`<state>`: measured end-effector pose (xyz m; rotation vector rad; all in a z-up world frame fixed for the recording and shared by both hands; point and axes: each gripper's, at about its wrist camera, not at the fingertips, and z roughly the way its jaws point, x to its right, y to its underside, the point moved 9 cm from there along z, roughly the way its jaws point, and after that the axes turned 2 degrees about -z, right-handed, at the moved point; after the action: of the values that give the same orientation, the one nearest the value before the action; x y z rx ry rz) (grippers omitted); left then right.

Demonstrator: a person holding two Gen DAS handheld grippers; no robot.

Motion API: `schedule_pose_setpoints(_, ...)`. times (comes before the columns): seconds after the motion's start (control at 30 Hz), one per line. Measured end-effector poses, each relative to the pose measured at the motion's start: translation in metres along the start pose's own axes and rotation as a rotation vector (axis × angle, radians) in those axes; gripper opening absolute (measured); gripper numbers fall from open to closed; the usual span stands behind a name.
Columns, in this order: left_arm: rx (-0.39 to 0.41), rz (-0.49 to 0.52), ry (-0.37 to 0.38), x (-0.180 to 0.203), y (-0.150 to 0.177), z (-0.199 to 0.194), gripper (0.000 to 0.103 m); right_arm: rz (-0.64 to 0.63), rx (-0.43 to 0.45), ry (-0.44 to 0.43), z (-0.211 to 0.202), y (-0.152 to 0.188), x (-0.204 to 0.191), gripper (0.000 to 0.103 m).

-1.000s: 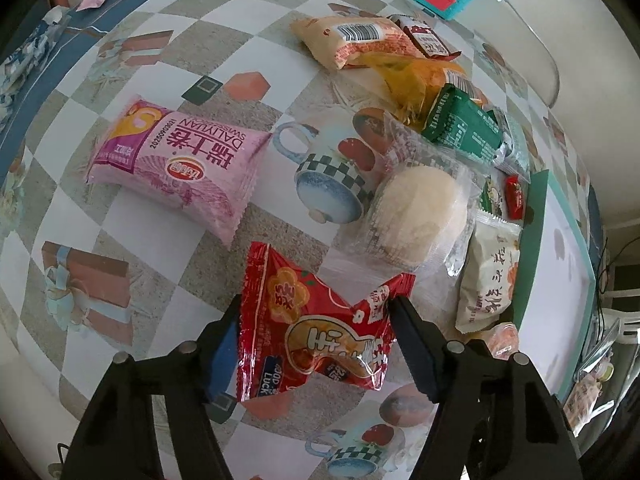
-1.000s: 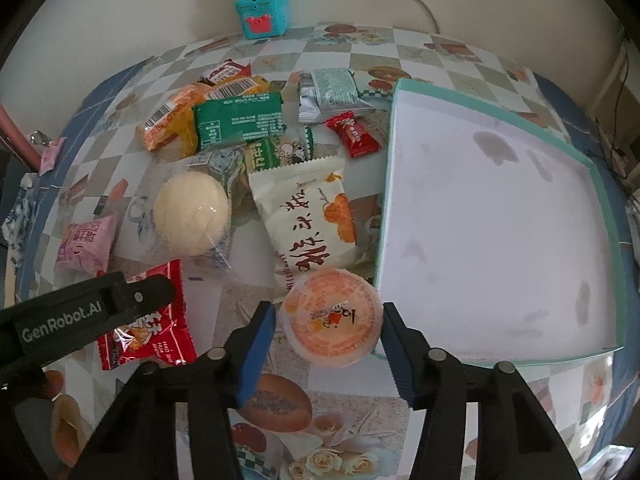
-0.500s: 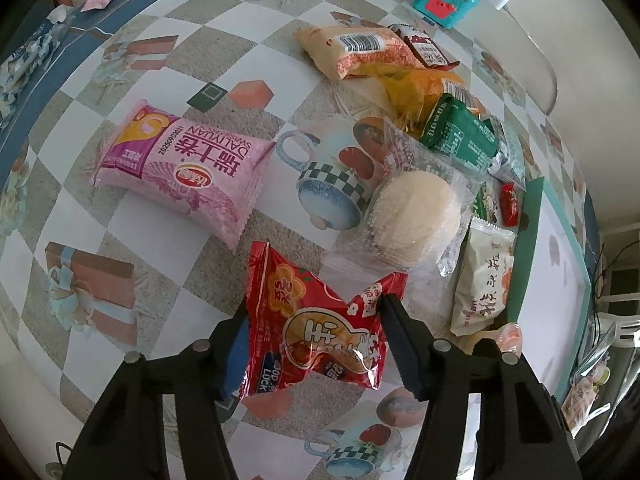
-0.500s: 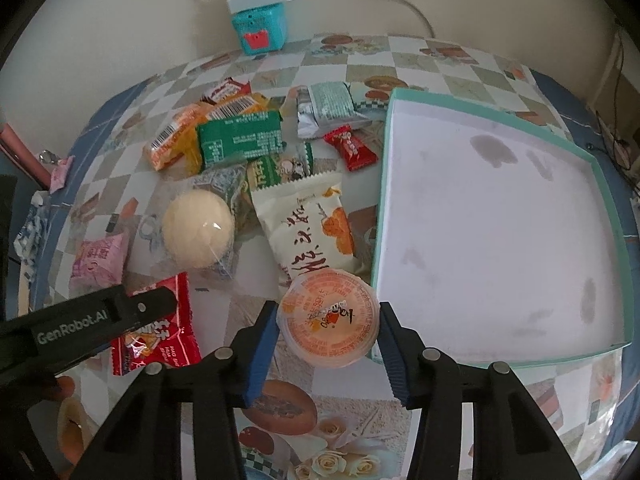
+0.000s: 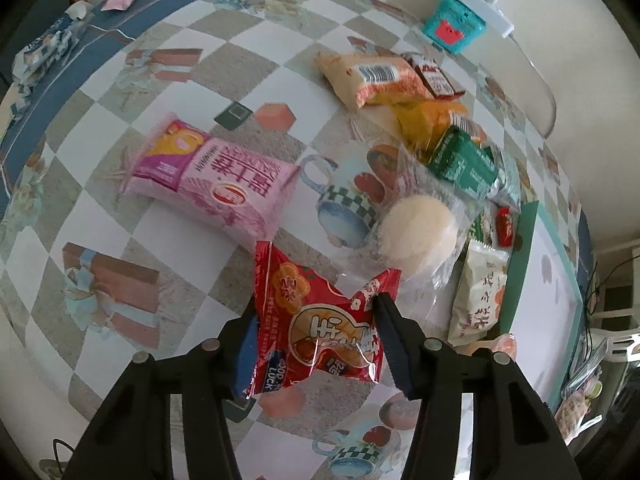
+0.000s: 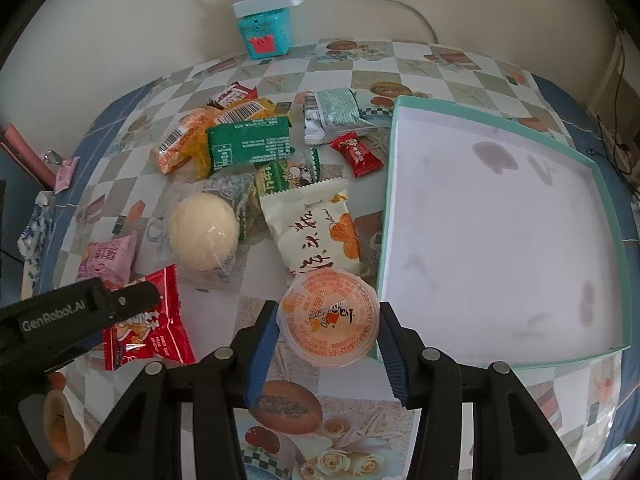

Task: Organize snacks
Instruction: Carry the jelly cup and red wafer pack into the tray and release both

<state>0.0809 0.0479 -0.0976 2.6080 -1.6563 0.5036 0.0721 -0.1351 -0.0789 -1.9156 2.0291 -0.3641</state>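
Note:
A red snack packet [image 5: 320, 320] sits crumpled between the pads of my left gripper [image 5: 314, 306], whose jaws are closing on it just above the checked tablecloth. The same red packet [image 6: 148, 340] shows in the right wrist view under the left gripper's finger [image 6: 128, 300]. An orange jelly cup [image 6: 330, 316] is pinched at its sides by my right gripper [image 6: 328, 314], close to the near left corner of the teal-rimmed white tray [image 6: 500, 220]. That tray [image 5: 520, 272] holds nothing.
Loose snacks lie left of the tray: a pink packet [image 5: 212, 184], a round bun in clear wrap [image 6: 202, 232], a white packet with orange print [image 6: 316, 232], a green packet [image 6: 248, 144], a small red candy [image 6: 356, 154]. A teal box with a power strip [image 6: 264, 34] stands by the wall.
The left jaws have narrowed onto the red packet and crumpled it, and the gripper has risen with it. The right gripper keeps still with the jelly cup between its pads.

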Motion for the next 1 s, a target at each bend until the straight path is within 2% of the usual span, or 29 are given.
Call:
schedule_pose_setpoints(0.33,0.057,-0.005,0.029,-0.001,-0.004,-0.025,0.055,-0.002,0.047,-0.048,-0.016,-0.007,-0.010,0.051)
schedule_pose_setpoints(0.57,0.084,0.004,0.040,0.003,-0.003,-0.040,0.055,0.029,0.084,-0.049,-0.027,-0.015,-0.001,0.051)
schedule_pose_setpoints(0.83,0.094,0.057,0.034,0.029,-0.005,-0.048,0.054,0.155,0.145,0.017,-0.042,-0.034,0.051,0.051)
schedule_pose_setpoints(1.0,0.115,0.137,0.029,0.070,-0.008,-0.057,0.054,0.261,0.162,0.094,-0.046,-0.040,0.104,0.051)
